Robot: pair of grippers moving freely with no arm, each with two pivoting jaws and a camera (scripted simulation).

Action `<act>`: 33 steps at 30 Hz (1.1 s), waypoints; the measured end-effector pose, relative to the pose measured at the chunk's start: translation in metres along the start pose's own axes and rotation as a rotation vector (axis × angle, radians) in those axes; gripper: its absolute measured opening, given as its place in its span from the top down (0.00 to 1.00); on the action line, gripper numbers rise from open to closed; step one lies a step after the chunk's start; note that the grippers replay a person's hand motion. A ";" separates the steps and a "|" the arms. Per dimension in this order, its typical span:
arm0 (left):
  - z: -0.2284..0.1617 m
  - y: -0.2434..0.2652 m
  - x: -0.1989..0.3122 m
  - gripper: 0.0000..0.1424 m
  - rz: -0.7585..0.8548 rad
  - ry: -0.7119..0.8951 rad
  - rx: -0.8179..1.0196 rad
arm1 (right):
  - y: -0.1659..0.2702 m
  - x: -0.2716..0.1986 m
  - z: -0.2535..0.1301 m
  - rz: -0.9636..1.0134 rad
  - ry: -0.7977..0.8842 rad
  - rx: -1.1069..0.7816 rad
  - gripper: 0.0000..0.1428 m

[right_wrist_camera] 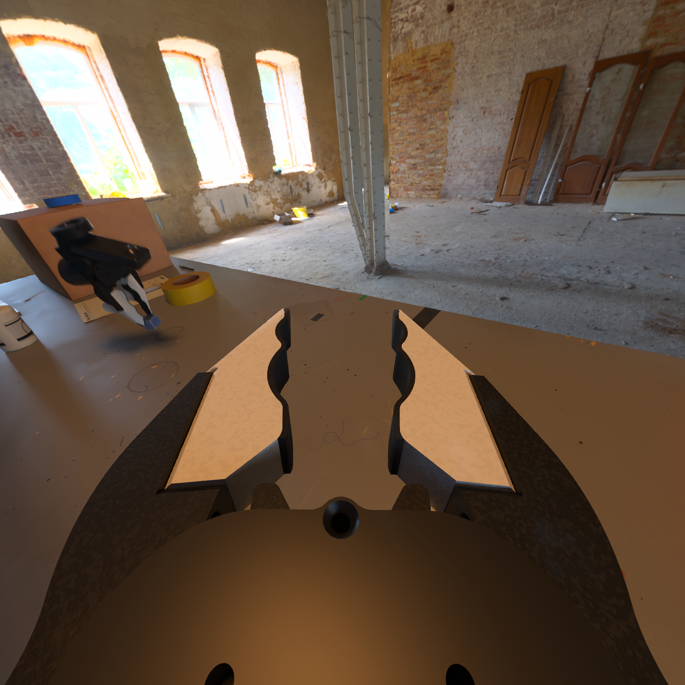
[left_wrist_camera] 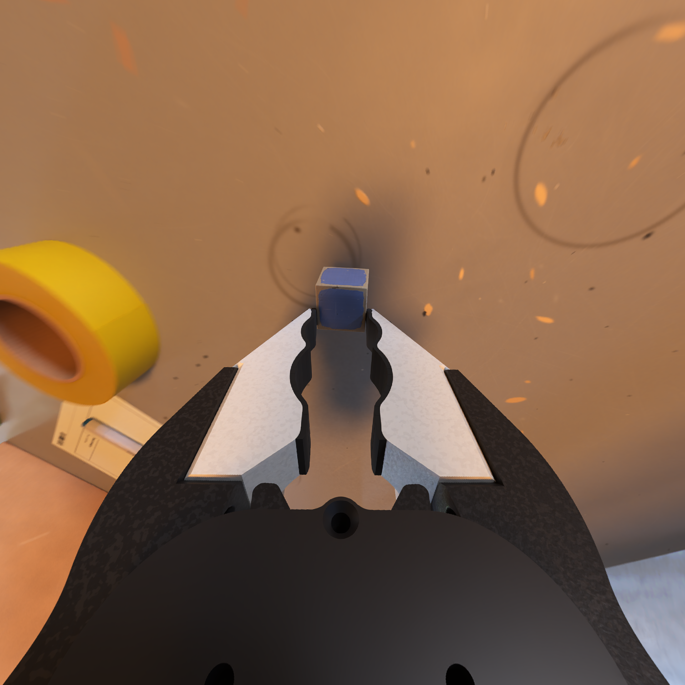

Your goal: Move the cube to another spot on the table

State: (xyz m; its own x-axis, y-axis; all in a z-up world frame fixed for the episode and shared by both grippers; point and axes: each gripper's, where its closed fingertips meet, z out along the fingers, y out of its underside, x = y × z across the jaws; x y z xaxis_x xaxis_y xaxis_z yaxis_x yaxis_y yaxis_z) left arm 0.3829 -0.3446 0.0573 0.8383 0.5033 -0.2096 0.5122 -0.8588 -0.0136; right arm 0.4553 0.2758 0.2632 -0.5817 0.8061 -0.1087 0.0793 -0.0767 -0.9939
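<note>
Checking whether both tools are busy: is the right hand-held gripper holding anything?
No. The right hand-held gripper is open with only bare table between its fingers; the left one holds the cube.

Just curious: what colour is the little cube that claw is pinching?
Blue faces with pale tan edges; the cube shows best in the left wrist view.

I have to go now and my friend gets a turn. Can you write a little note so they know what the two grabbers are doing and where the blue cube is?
Left gripper: shut on the blue cube, pinched at the fingertips. The right wrist view seems to show the cube just off the table, above its shadow.
Right gripper: open, holding nothing, over a bare part of the table.
Nearby: yellow tape roll, cardboard box, white cup.
Done: cube grasped and apparently lifted.
Left: carry it to a free spot, set it down, let go.
</note>
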 end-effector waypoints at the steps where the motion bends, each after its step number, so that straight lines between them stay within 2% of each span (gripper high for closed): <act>1: -0.018 -0.006 -0.006 0.82 -0.020 -0.020 0.049 | 0.000 0.000 0.000 0.000 0.002 0.000 0.61; 5: -0.113 -0.061 0.000 0.82 0.018 -0.065 0.326 | 0.000 0.001 0.001 -0.004 0.007 -0.002 0.62; 7: -0.153 -0.103 0.031 0.82 0.136 -0.063 0.454 | -0.001 -0.001 0.003 -0.008 0.006 -0.004 0.62; 9: -0.170 -0.144 0.077 0.82 0.292 -0.023 0.524 | 0.000 -0.003 0.005 -0.016 0.001 -0.012 0.62; 11: -0.161 -0.180 0.121 0.82 0.412 0.012 0.521 | 0.000 -0.006 0.006 -0.026 -0.004 -0.021 0.62; 15: -0.101 -0.231 0.188 0.82 0.576 0.038 0.387 | 0.000 -0.009 0.005 -0.037 -0.012 -0.028 0.62; 18: -0.058 -0.252 0.217 0.82 0.612 0.077 0.293 | -0.001 -0.009 0.002 -0.031 -0.016 -0.015 0.62; 24: -0.017 -0.269 0.235 0.82 0.644 0.120 0.183 | -0.003 -0.004 -0.004 -0.012 -0.020 0.004 0.62; 33: -0.009 -0.277 0.244 0.82 0.677 0.123 0.155 | -0.001 -0.001 -0.002 -0.004 -0.033 -0.003 0.62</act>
State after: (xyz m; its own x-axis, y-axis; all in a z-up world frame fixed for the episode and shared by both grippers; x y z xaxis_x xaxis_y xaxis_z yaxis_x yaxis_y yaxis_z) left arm 0.4467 0.0171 0.0187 0.9830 -0.1472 -0.1095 -0.1544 -0.9861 -0.0605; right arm 0.4578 0.2763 0.2648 -0.6081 0.7868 -0.1056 0.0792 -0.0722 -0.9942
